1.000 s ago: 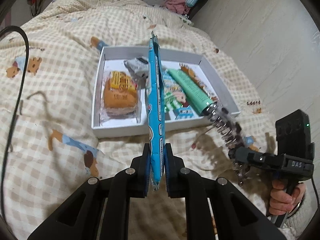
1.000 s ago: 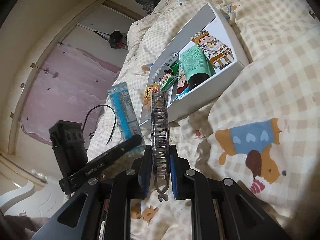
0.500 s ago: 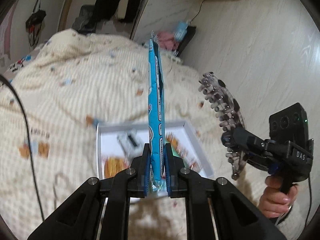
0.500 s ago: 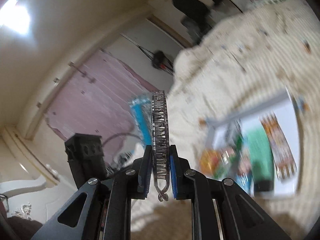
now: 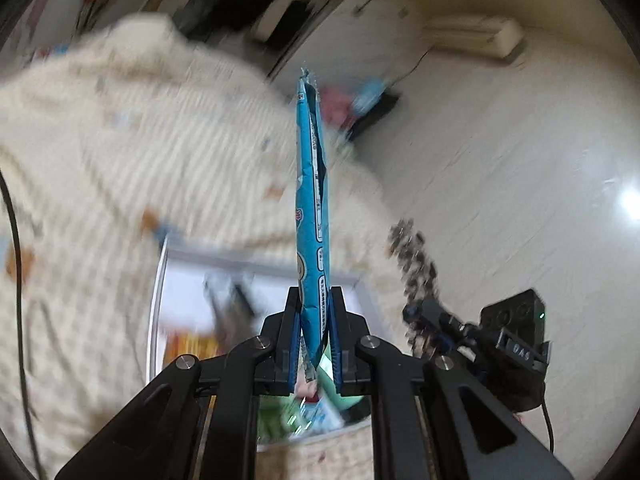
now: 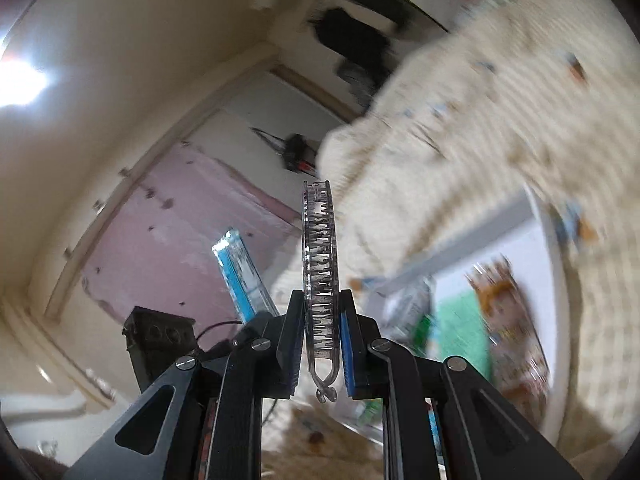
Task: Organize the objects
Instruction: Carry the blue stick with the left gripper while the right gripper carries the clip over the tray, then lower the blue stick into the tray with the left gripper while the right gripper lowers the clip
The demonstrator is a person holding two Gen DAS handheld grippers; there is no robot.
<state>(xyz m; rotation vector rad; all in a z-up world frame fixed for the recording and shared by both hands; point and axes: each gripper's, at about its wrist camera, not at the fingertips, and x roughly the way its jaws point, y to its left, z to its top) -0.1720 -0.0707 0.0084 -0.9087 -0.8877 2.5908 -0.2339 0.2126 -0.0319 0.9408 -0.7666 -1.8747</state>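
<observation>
My left gripper (image 5: 314,320) is shut on a long blue snack packet (image 5: 310,216), held upright above the white box (image 5: 158,280). My right gripper (image 6: 320,344) is shut on a clear toothed hair clip (image 6: 320,276), also held upright. The box lies on the checked bed quilt and holds several packets and a green tube (image 6: 460,328). In the left wrist view the right gripper (image 5: 424,312) with the hair clip (image 5: 416,256) is at the right. In the right wrist view the left gripper (image 6: 256,324) with the blue packet (image 6: 240,276) is at the left. Both views are blurred.
The cream checked quilt (image 5: 120,152) covers the bed. A black cable (image 5: 12,216) runs along its left side. Pale wood floor (image 5: 500,200) lies to the right, with dark clothes (image 5: 256,4) hanging at the far wall. A pink curtain (image 6: 180,232) is behind the left gripper.
Both grippers have lifted and tilted upward with their objects still held. The box has dropped to the bottom of both views, and the room's walls and ceiling now show.
</observation>
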